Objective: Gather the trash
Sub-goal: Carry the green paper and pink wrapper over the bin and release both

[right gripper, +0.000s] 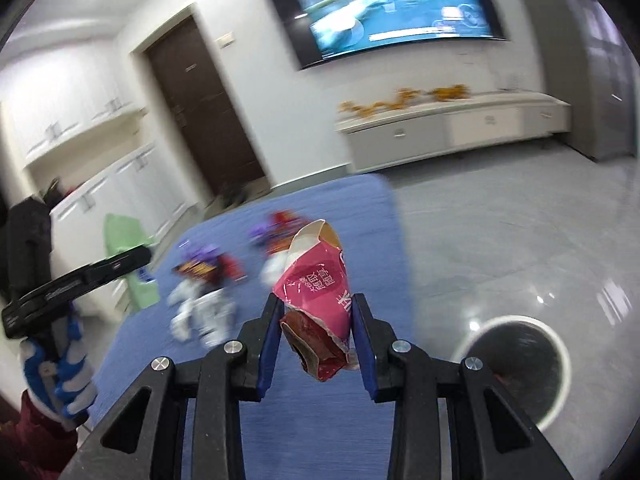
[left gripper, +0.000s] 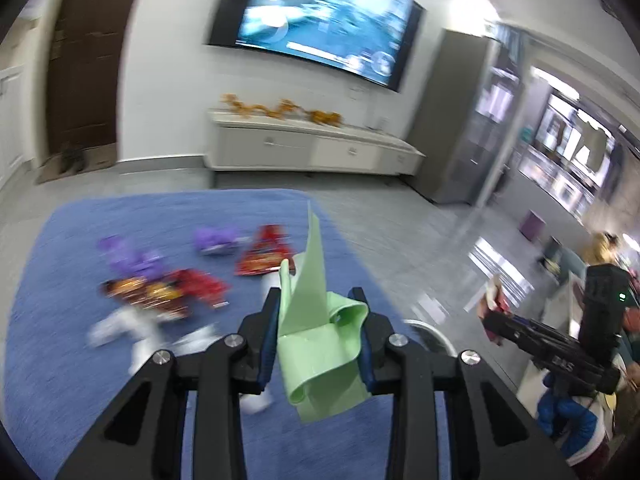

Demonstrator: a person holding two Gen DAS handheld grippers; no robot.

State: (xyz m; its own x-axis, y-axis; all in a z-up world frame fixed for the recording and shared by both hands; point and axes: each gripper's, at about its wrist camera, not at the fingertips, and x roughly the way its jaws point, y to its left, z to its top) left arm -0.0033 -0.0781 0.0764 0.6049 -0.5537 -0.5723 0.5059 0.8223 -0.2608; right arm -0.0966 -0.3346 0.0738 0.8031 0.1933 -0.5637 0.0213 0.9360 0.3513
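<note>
left gripper (left gripper: 316, 300) clamped on green paper (left gripper: 320, 344), right gripper (right gripper: 316, 306) clamped on pink wrapper (right gripper: 316, 280), bin (right gripper: 516, 368) just right of it

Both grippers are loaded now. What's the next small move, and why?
Probably swing the right gripper over the white-rimmed bin and drop there. It is clamped on the pink wrapper, and the bin sits just to its right on the floor. The left gripper, holding the green sheet, can follow.

**Pink wrapper held over the blue rug**

The right gripper (right gripper: 316, 312) pinches a crumpled pink wrapper (right gripper: 316, 280) between its blue pads. Blurred litter (right gripper: 208, 280) lies on the blue rug (right gripper: 320, 420). A white-rimmed bin (right gripper: 516, 368) stands on the grey floor (right gripper: 500, 240) at lower right.
</note>
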